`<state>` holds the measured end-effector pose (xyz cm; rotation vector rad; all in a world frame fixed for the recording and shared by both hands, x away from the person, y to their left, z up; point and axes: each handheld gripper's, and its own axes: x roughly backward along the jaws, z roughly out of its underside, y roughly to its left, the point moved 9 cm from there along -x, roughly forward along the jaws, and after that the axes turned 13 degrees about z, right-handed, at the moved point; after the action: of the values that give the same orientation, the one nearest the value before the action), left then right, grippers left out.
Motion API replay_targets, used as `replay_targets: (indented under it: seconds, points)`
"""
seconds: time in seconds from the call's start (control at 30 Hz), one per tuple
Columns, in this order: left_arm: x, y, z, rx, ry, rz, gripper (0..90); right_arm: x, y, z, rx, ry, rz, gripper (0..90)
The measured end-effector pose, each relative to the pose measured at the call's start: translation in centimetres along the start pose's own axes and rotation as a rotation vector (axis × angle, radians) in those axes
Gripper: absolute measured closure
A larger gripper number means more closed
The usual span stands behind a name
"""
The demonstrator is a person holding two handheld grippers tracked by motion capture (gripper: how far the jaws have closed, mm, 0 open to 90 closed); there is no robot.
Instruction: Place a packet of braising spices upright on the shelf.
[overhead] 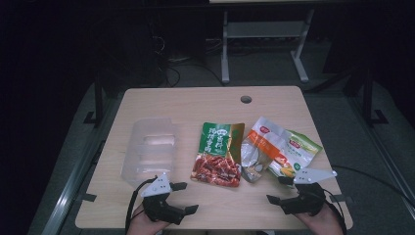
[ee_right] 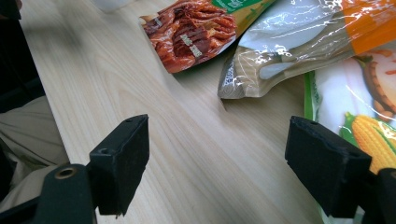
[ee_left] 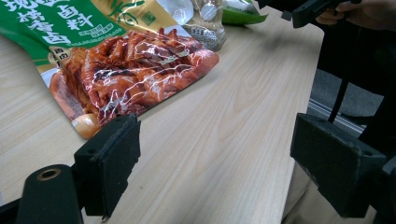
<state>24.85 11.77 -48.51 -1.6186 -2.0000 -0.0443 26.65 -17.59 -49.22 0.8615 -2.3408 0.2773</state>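
Note:
A green and red meat snack pouch [overhead: 219, 154] lies flat at the middle of the wooden table [overhead: 195, 103]. Right of it lie an orange and clear pouch [overhead: 264, 147] and a green corn pouch [overhead: 301, 149], overlapping. My left gripper [overhead: 186, 197] rests near the front edge, open, with nothing between its fingers. In the left gripper view it [ee_left: 219, 154] stands just short of the meat pouch [ee_left: 126, 70]. My right gripper [overhead: 277, 190] is open and empty at the front right. In the right gripper view it [ee_right: 229, 163] points at bare wood, with the corn pouch [ee_right: 369, 116] beside one jaw.
A clear plastic tray [overhead: 149, 152] sits on the left half of the table. A round cable hole [overhead: 246, 99] is near the far edge. Beyond the table stand a white frame [overhead: 264, 29] and dark floor. Bare wood runs along the front edge between the grippers.

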Motion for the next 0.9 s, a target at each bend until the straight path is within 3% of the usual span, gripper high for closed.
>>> replay_targets:
  seconds: [0.33,0.67,0.77,0.9]
  points:
    - [-0.4,-0.6,0.2,-0.018,0.016,0.017,15.6,-0.2,0.3,-0.3,-0.001,0.003,-0.012,20.6]
    - [-0.2,-0.7,0.2,-0.024,0.016,0.016,15.6,-1.0,0.6,-2.1,-0.009,0.007,-0.030,20.8]
    - [-0.3,-0.6,0.1,-0.027,0.020,0.021,15.6,-1.6,0.3,-3.8,-0.024,0.023,-0.059,19.0]
    - [-0.4,-0.7,0.1,-0.023,0.020,0.020,15.6,-2.4,-0.4,-5.7,-0.021,0.019,-0.056,19.5]
